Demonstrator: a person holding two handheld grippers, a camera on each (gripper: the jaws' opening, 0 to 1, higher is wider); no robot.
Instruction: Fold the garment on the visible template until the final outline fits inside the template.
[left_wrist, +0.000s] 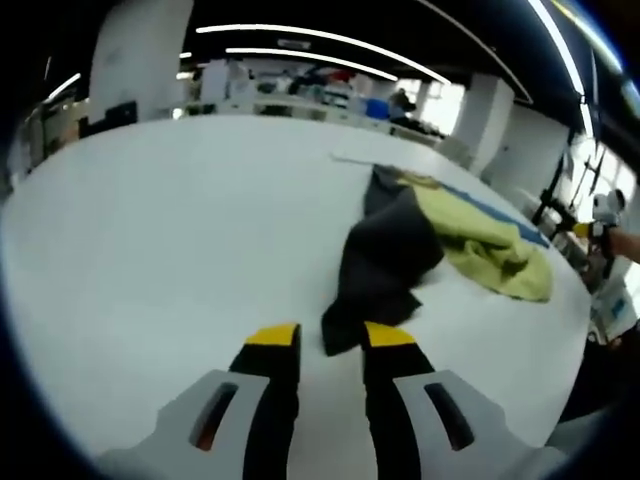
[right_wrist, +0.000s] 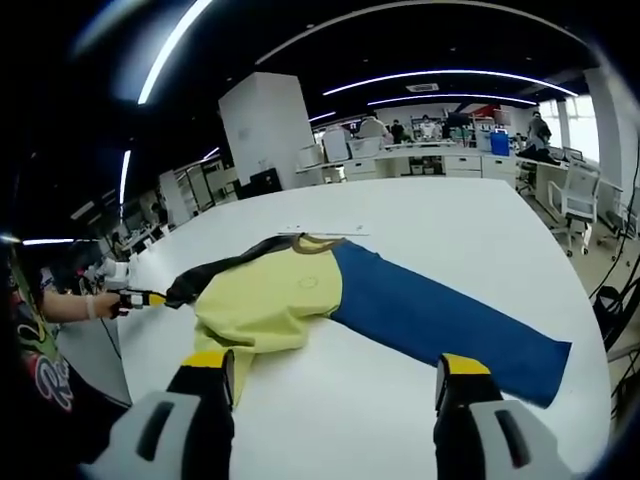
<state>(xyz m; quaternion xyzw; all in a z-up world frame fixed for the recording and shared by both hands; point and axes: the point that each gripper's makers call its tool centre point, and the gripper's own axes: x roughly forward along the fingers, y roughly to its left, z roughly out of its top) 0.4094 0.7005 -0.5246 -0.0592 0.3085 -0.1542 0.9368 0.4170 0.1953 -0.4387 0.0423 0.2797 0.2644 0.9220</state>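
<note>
The garment (right_wrist: 330, 300) lay on the white surface (right_wrist: 440, 230), part spread, part bunched. It had three colours: a yellow middle, a blue panel and a dark sleeve. In the right gripper view the blue panel ran flat away from the yellow toward the surface's near edge. The yellow part was rumpled and doubled over on itself. A thin pale sheet (right_wrist: 322, 232), possibly the template's edge, showed just beyond the collar; I could not tell for sure.

The left hand-held gripper (left_wrist: 331, 337) sat low over the surface. Its yellow-tipped jaws stood either side of the dark sleeve's end (left_wrist: 345, 335), which lay between them. Whether they pinched the cloth or only straddled it, I could not tell from that view. In the right gripper view the same gripper (right_wrist: 140, 298) appeared at the sleeve's tip, the sleeve drawn out in a line from the yellow part. That suggested a hold, likely to pull the sleeve taut before folding it in.

The right hand-held gripper (right_wrist: 340, 372) was released, jaws wide apart. It hovered above the surface near the yellow hem, grasping nothing. It seemed placed to take the bunched yellow edge next.

Judged early in the fold: the garment's outline was sprawling, with sleeve and blue panel both reaching well out from the yellow middle.
</note>
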